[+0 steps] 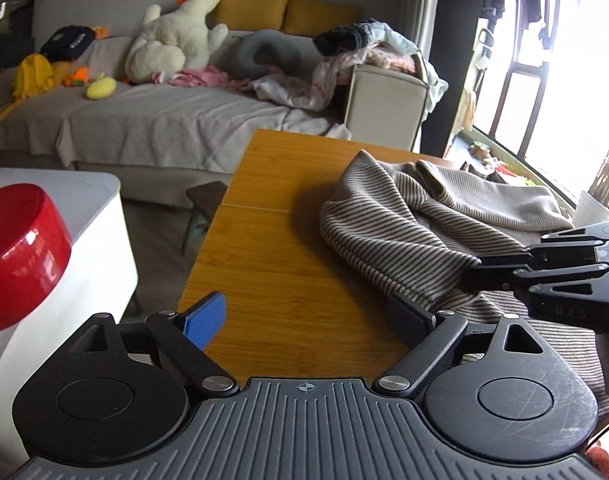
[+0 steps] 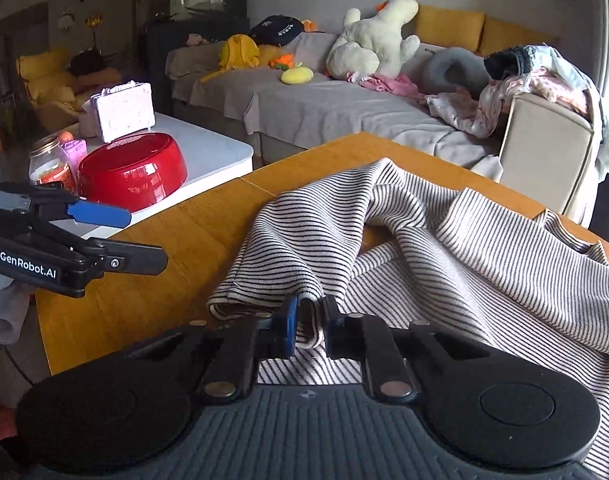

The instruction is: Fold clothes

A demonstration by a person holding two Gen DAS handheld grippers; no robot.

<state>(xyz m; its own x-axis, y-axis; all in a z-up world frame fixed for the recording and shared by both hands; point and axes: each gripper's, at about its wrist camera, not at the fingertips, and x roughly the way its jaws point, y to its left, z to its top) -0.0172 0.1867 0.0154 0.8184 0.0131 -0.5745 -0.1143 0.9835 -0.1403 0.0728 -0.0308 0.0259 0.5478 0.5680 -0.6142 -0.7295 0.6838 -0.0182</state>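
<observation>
Living room, wooden table (image 1: 288, 240) filling the centre of both views, sofa beyond.

Lower centre of the left wrist view: left gripper (image 1: 308, 316) spread wide, blue-padded finger (image 1: 206, 320) at lower left hanging over the table's near edge, dark finger at lower right touching the hem of a striped garment (image 1: 404, 232). Nothing between the two. At the right edge of the same view, right gripper (image 1: 470, 270) reaching in sideways, tips pressed into the cloth.

Lower centre of the right wrist view: right gripper (image 2: 306, 320) clamped on a bunched fold of the striped garment (image 2: 444, 248), cloth pinched between the blue pads. Rest of the garment heaped and rumpled across the right half of the table, one flap lifted into a ridge. At the left edge, left gripper (image 2: 144, 236) seen from the side, fingers parted, over bare wood.

Farther, at middle left: white side table (image 2: 220, 152) just beside the wooden one, carrying a red bowl (image 2: 134, 172) turned upside down, a glass jar (image 2: 48, 160) and a pale case (image 2: 122, 110).

Farthest, across the top: grey-covered sofa (image 2: 324, 108) with a cream plush toy (image 2: 374, 38), yellow cushions (image 2: 450, 26) and a pile of clothes (image 2: 536, 76) on its right armrest.
</observation>
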